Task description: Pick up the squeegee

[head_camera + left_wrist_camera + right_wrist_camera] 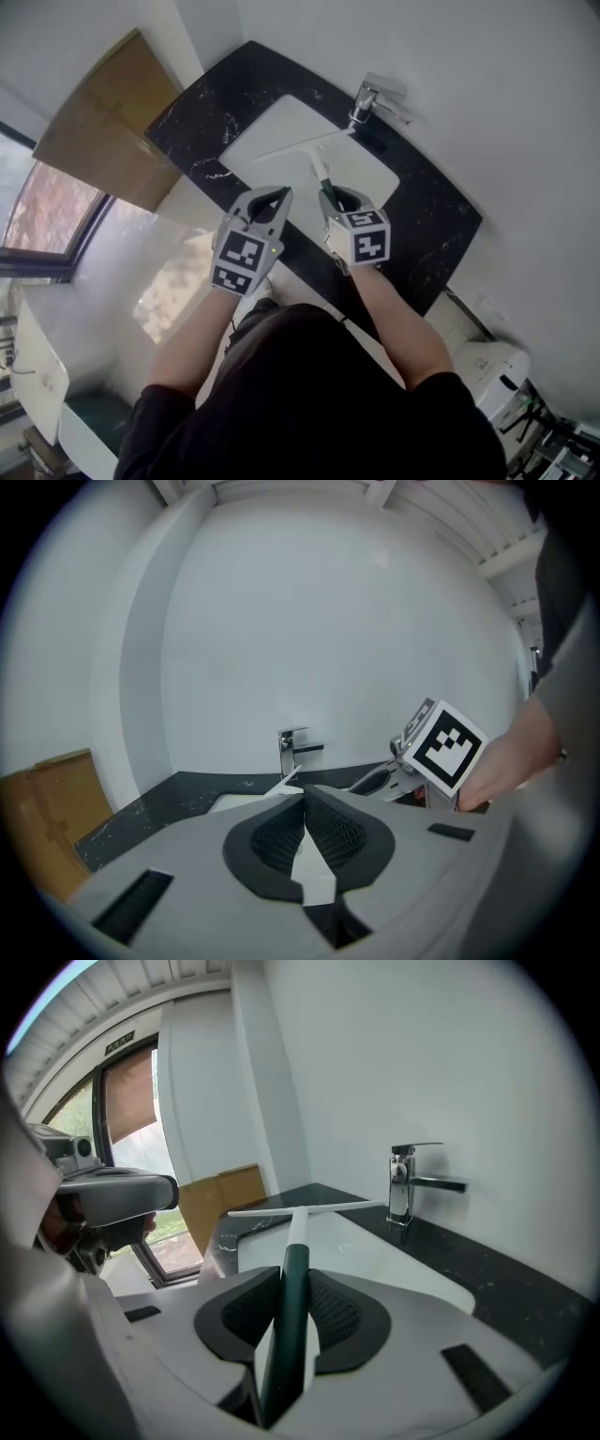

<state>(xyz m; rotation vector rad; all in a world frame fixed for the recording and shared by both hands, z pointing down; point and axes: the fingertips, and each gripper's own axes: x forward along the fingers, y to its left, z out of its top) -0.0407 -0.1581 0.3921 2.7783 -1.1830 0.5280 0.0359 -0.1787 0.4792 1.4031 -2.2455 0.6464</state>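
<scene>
The squeegee [309, 148] has a long white blade and a dark green handle. It hangs lifted over the white sink basin [272, 131], with its blade towards the faucet. My right gripper [339, 197] is shut on the handle. In the right gripper view the handle [294, 1288] runs between both ribbed pads, and the blade [309, 1208] lies crosswise beyond them. My left gripper [272, 195] hovers beside it on the left, shut with nothing in it. Its pads [328, 827] meet at the tips.
A chrome faucet [370, 98] stands behind the basin on the black marbled countertop [211, 108]. A cardboard sheet [103, 122] leans at the counter's left end, next to a window [47, 216]. White walls close in behind and to the right.
</scene>
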